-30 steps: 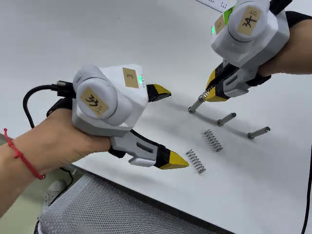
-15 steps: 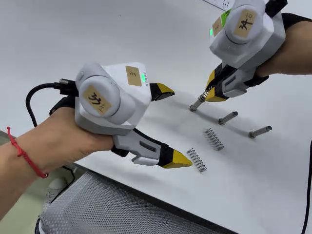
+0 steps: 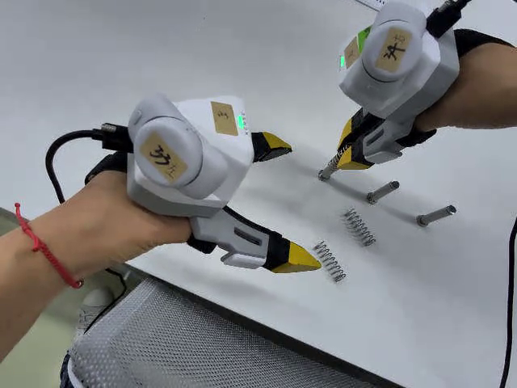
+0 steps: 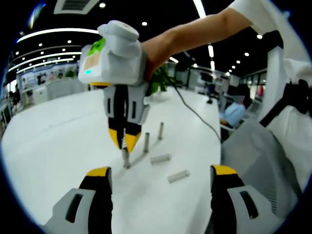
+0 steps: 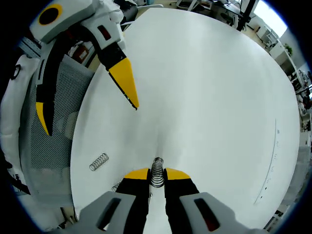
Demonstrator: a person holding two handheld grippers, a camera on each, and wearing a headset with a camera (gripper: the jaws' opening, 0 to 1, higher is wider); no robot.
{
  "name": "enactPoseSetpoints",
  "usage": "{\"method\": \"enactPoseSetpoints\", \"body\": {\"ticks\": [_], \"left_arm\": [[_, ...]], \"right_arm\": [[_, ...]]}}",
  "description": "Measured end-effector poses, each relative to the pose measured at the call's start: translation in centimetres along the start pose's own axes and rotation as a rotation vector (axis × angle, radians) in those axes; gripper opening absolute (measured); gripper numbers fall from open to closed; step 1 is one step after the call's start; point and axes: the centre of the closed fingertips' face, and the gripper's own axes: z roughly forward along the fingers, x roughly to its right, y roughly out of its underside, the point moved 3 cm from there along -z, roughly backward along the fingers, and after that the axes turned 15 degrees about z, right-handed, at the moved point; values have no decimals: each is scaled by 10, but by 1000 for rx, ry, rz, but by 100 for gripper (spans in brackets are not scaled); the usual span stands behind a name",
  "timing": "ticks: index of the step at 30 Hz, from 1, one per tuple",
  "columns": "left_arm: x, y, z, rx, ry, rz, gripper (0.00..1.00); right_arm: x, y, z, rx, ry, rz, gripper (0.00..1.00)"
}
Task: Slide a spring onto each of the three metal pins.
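Right gripper (image 3: 346, 158) clamped on a slim silvery coiled spring (image 5: 156, 171) atop a pin (image 3: 328, 170), our left gripper (image 3: 295, 202) spread wide, empty.

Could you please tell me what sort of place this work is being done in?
Probably a large open-plan office or lab: long ceiling strip lights overhead, a white workbench, a grey mesh chair beside it, and a person seated further back.
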Motion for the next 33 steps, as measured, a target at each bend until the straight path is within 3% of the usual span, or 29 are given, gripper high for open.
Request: {"method": "enactPoseSetpoints", "body": {"ticks": [19, 33], "left_arm": [[1, 3, 1, -4, 3, -6, 83], [2, 2, 1, -5, 6, -9, 83]], "right_arm": [[1, 1, 21, -9, -4, 7, 12], [2, 2, 26, -3, -4, 17, 12]]}}
